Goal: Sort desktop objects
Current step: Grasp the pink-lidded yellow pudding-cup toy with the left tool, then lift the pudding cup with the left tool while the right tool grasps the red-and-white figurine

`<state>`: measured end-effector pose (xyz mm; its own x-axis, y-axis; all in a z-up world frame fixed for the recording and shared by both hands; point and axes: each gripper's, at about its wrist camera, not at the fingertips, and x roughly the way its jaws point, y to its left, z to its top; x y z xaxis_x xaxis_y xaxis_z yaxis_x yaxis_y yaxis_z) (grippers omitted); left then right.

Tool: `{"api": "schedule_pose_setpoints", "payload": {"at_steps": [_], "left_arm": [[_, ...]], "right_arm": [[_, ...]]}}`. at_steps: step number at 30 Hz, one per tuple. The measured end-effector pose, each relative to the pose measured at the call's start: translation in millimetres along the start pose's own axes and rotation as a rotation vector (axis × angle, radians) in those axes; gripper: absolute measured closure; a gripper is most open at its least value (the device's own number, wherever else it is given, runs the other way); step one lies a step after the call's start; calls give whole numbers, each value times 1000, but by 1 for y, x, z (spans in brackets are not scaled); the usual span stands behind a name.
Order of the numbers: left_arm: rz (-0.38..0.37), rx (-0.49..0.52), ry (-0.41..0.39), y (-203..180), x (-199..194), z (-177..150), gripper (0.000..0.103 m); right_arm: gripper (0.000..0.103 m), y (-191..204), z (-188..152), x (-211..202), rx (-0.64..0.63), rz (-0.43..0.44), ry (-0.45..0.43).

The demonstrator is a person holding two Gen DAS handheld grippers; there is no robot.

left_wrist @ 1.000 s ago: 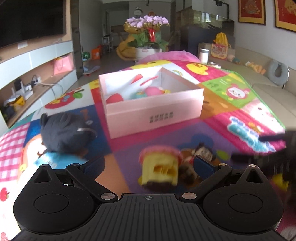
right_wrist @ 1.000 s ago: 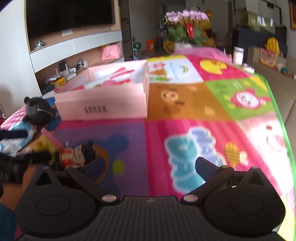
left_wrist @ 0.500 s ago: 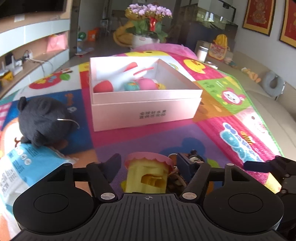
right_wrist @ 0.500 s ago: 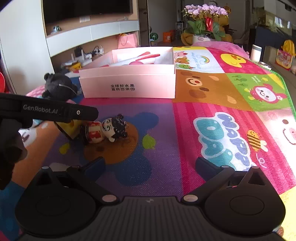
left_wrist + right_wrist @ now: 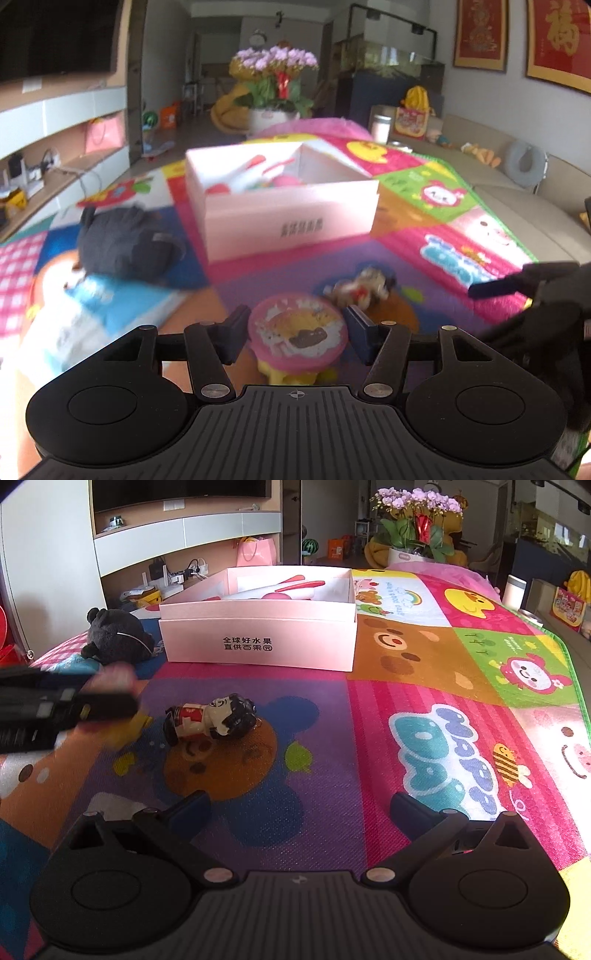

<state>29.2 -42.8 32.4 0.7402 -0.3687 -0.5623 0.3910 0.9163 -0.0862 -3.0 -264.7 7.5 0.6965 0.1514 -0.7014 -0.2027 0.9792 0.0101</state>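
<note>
A toy cake (image 5: 297, 334) with a pink top and yellow base sits between the fingers of my left gripper (image 5: 297, 328). The jaws are closing and both pads touch the pink rim. In the right wrist view the same toy cake (image 5: 127, 723) shows blurred beside the left gripper (image 5: 66, 709). A small figurine (image 5: 210, 720) with black hair and a red-white body lies on its side on the mat, just beyond the cake (image 5: 362, 288). My right gripper (image 5: 299, 805) is open over the mat with nothing between its fingers.
An open pink box (image 5: 258, 646) holding several toys stands further back on the colourful play mat (image 5: 424, 686). A black plush (image 5: 122, 243) and a blue-white packet (image 5: 103, 306) lie at the left. A sofa (image 5: 535, 206) borders the mat on the right.
The left jaws have narrowed from wide open onto the toy cake, which now shows its pink top. The left gripper shifted and the right gripper swung, then held still.
</note>
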Motion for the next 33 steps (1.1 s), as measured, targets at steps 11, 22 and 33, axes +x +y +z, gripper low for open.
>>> {"api": "schedule_pose_setpoints", "payload": {"at_steps": [11, 22, 33], "left_arm": [[-2, -1, 36, 0, 17, 8, 31], [119, -39, 63, 20, -1, -16, 7], [208, -134, 70, 48, -10, -26, 4]], "right_arm": [[0, 2, 0, 1, -3, -6, 0], [0, 5, 3, -1, -26, 17, -8], [6, 40, 33, 11, -61, 93, -108]]}}
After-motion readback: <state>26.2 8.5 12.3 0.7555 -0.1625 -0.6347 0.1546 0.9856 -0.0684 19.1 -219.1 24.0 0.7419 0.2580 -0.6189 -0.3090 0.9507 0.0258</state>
